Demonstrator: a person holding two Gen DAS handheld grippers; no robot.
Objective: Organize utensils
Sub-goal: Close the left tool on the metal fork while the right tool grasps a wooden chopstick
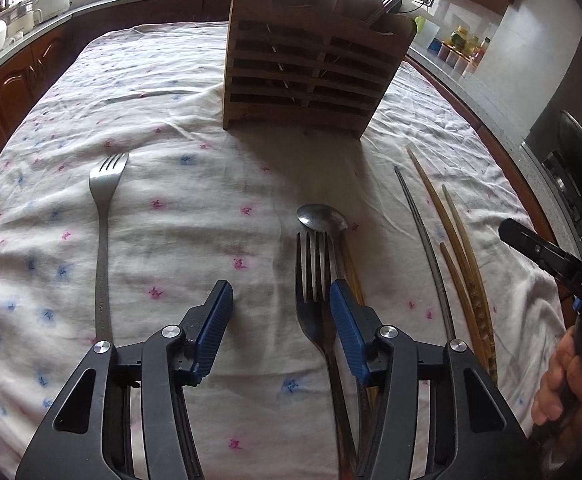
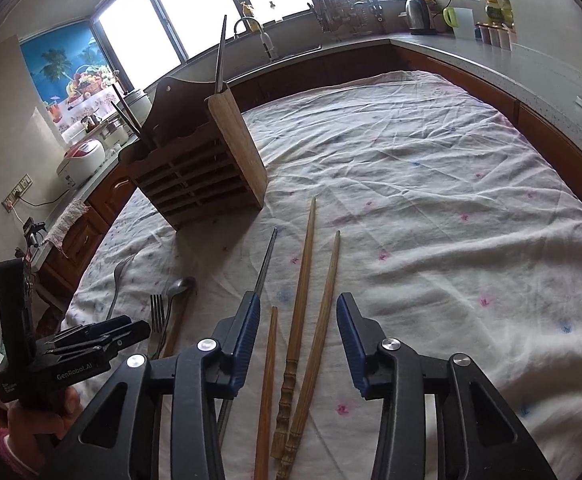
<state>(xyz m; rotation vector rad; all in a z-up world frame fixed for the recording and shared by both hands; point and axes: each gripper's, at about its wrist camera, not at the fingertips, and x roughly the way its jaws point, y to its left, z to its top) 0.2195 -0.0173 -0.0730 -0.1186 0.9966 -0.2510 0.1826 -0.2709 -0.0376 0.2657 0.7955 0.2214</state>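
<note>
Ribbed blue pads [image 1: 347, 330], steel fork [image 1: 313, 280], wood chopsticks [image 2: 303, 280], slatted holder [image 1: 303, 68]

**What you can't make out**

Behind the wooden holder [image 1: 307, 68], slats hide most of the utensils standing inside it; you see only slivers. Near the holder, the dark fork [image 1: 315, 292] covers the spoon [image 1: 323, 218] handle, and both run under your left gripper [image 1: 281, 300]. The wooden chopsticks [image 2: 303, 320] leave the frame's bottom edge.
</note>
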